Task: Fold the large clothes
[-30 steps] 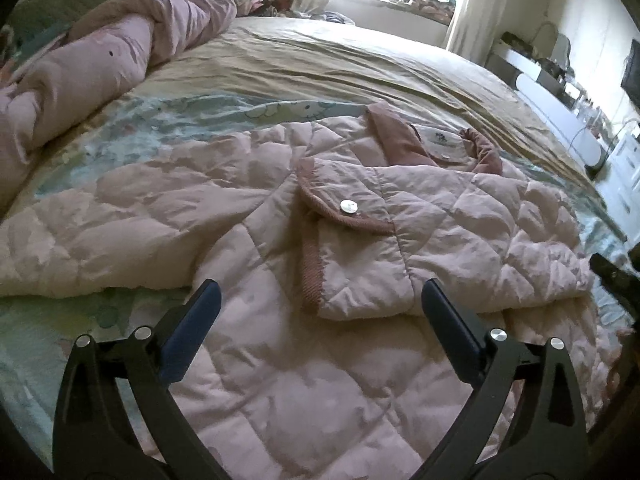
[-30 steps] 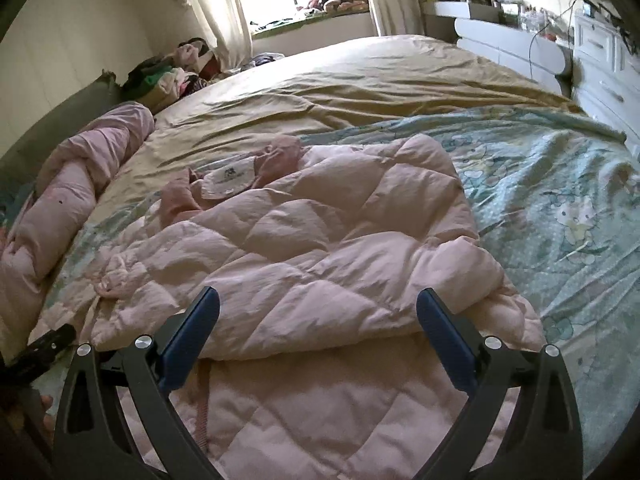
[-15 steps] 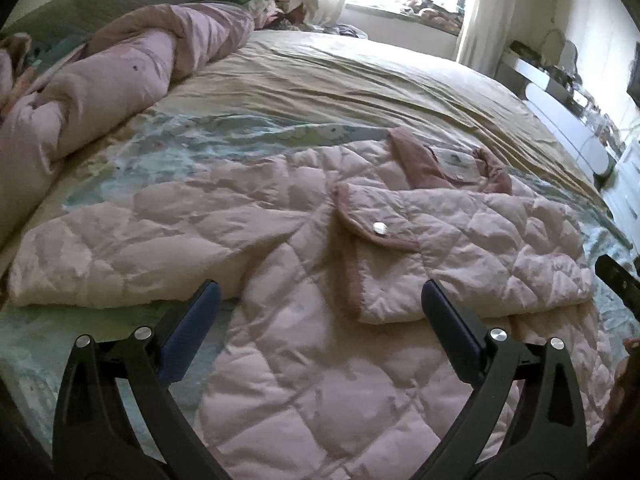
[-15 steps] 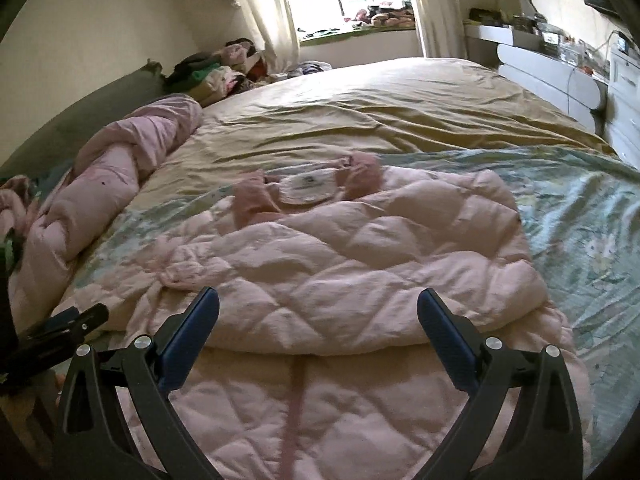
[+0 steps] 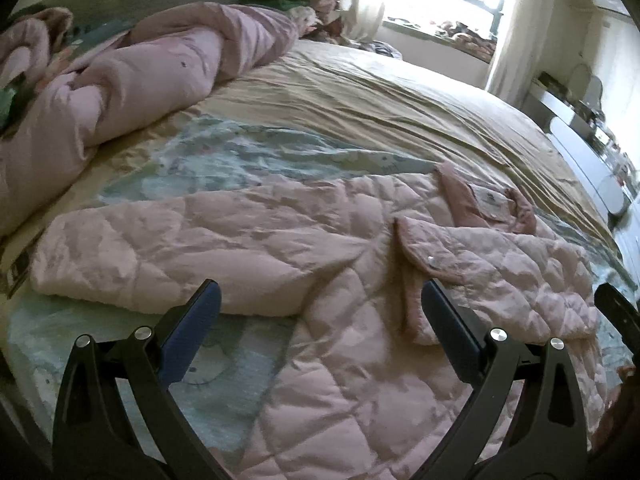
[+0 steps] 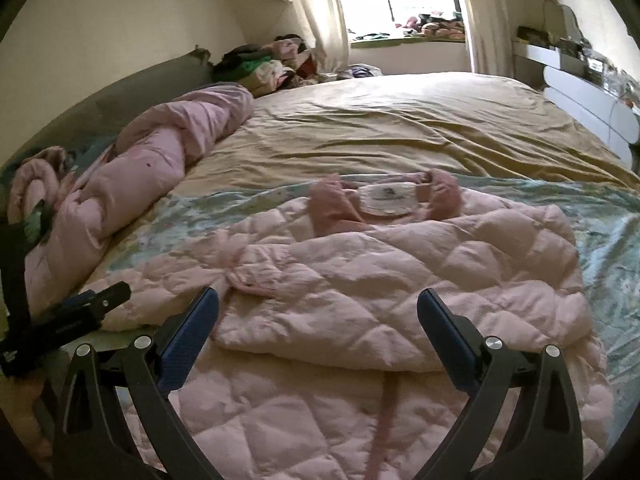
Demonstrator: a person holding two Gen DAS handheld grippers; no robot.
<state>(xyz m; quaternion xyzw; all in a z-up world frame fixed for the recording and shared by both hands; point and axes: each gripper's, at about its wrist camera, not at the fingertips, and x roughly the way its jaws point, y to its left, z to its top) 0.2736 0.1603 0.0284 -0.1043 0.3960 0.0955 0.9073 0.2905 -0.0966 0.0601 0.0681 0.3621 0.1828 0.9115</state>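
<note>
— Two views. Left wrist first: what do we record?

— We find the left gripper point(image 5: 320, 312) drawn back, fingers spread, gripping nothing. The pink quilted coat point(image 5: 360, 264) lies flat beyond the fingertips; its unfolded sleeve point(image 5: 168, 252), ahead of the left finger, now shows whole. We judge that sleeve is next. Hem cut off below.

— Right wrist?

— Right gripper point(image 6: 318, 312) likewise withdrawn, fingers spread, empty. Folded side lies between them. Collar label point(image 6: 386, 199) illegible.
</note>
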